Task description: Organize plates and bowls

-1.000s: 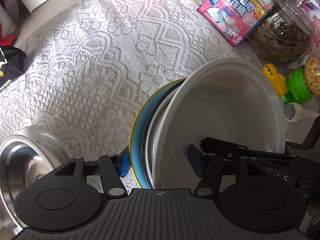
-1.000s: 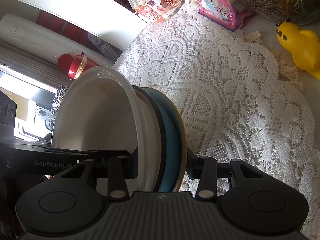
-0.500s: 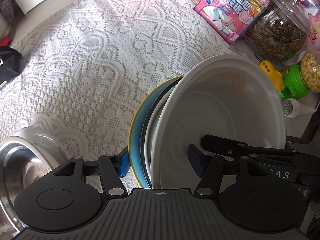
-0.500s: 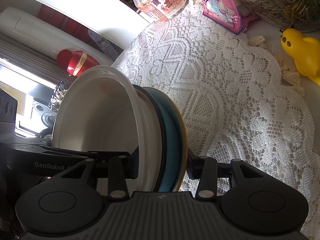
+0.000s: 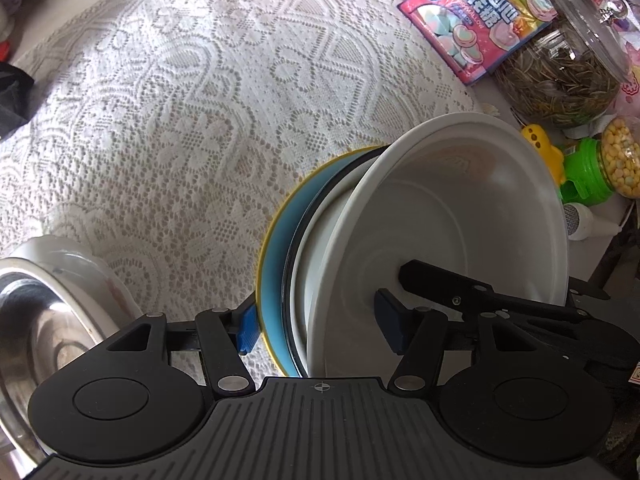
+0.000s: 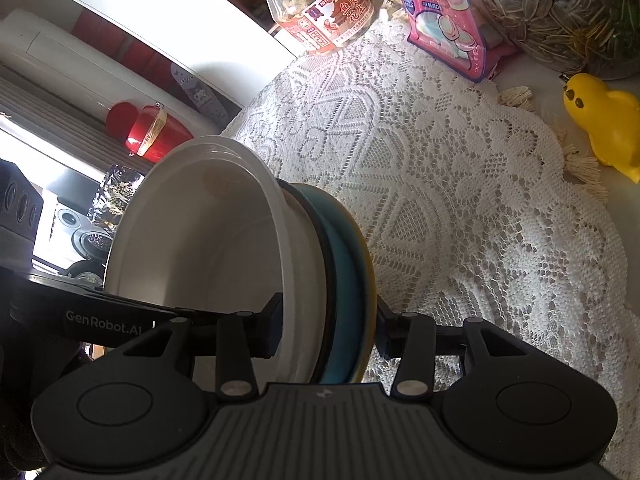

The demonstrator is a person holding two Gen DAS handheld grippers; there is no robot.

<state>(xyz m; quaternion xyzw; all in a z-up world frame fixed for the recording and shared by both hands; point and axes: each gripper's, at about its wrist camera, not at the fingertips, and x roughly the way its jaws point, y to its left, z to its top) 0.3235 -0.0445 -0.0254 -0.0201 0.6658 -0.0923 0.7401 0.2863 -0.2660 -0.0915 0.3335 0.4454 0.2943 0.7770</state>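
A stack of dishes is held on edge above the lace cloth: a white bowl point(image 5: 460, 216) nested on a white black-rimmed plate and a blue plate point(image 5: 274, 256) with a yellow rim. My left gripper point(image 5: 316, 326) is shut on the stack, one blue pad on the blue plate's back, the other inside the bowl. My right gripper point(image 6: 326, 330) is shut on the opposite edge of the same stack; the white bowl point(image 6: 200, 240) and blue plate point(image 6: 348, 280) sit between its fingers. The right gripper's arm shows inside the bowl in the left wrist view point(image 5: 480, 296).
A steel bowl point(image 5: 36, 328) stands at the lower left on the lace tablecloth point(image 5: 180, 100). A pink candy bag point(image 5: 476, 16), a jar of seeds point(image 5: 560, 76), a green-lidded jar point(image 5: 596, 176), a yellow duck toy point(image 6: 604, 120) and a peanut jar point(image 6: 320, 8) line the far side.
Both grippers have carried the stack a little further over the cloth; the steel bowl and the jars shift in view. The grip on the stack is unchanged.
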